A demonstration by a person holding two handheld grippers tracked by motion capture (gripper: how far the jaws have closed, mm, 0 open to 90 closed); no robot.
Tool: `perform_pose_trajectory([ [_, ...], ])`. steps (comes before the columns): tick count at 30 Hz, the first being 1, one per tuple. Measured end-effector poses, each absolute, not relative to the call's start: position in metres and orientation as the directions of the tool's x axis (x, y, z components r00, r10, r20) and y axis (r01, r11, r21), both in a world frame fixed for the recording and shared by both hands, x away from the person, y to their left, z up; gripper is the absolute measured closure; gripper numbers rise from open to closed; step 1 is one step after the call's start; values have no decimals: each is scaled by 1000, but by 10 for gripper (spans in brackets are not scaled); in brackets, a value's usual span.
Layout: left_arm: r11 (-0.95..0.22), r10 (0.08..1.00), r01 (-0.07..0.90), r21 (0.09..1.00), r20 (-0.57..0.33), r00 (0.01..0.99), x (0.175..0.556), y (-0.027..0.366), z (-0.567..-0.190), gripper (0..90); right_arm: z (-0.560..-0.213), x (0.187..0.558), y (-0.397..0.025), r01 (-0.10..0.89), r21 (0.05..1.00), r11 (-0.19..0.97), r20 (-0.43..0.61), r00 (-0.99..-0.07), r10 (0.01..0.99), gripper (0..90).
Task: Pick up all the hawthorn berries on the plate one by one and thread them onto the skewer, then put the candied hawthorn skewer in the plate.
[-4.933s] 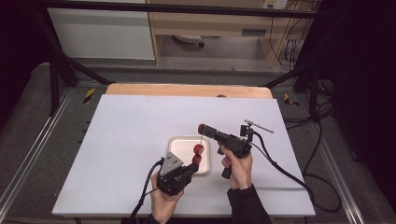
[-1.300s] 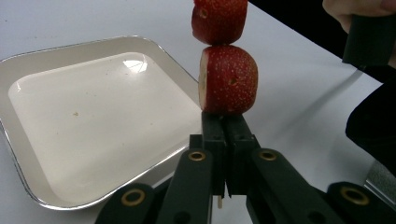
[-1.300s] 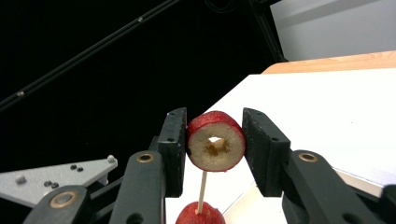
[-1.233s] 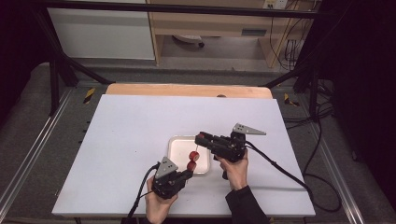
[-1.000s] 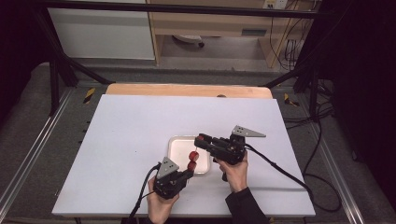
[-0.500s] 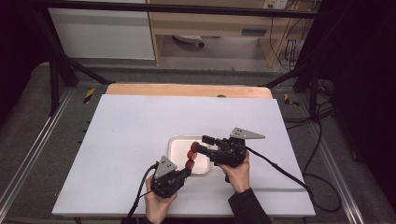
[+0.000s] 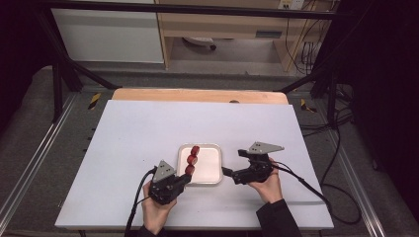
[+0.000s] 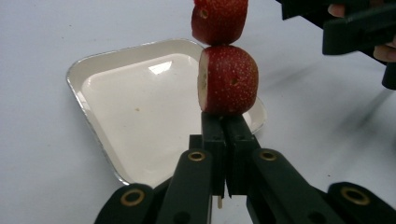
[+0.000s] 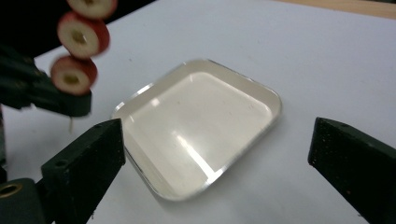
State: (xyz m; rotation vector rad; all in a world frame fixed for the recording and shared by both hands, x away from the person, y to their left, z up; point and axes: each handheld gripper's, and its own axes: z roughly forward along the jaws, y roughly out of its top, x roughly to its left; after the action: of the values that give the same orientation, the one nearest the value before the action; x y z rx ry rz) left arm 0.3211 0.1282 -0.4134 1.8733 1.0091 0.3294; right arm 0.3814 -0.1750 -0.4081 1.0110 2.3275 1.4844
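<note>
High view: the right gripper has drawn back off the skewer to the tray's right edge, jaws spread wide and empty. The left gripper keeps the stick pinched below three strawberry slices, held over the tray's left edge near the table's front. Threading looks finished; the skewer can probably go down next.

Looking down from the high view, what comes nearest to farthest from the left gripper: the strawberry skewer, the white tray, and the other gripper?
1. Strawberry skewer: clamped in the left gripper, sticking up over the tray's left edge.
2. White tray: just right of the jaws.
3. Right gripper: beyond the tray's right edge, jaws wide apart.
</note>
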Motion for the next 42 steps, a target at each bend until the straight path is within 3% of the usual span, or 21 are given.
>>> perform_pose_trajectory([
  [20, -330, 770, 563, 758, -129, 624, 366, 115, -389, 885, -441, 359, -246, 477, 818, 321, 120, -687, 717, 6],
  [42, -492, 796, 702, 514, -62, 603, 398, 89, -427, 880, -444, 355, -254, 494, 807, 324, 138, -690, 711, 8],
])
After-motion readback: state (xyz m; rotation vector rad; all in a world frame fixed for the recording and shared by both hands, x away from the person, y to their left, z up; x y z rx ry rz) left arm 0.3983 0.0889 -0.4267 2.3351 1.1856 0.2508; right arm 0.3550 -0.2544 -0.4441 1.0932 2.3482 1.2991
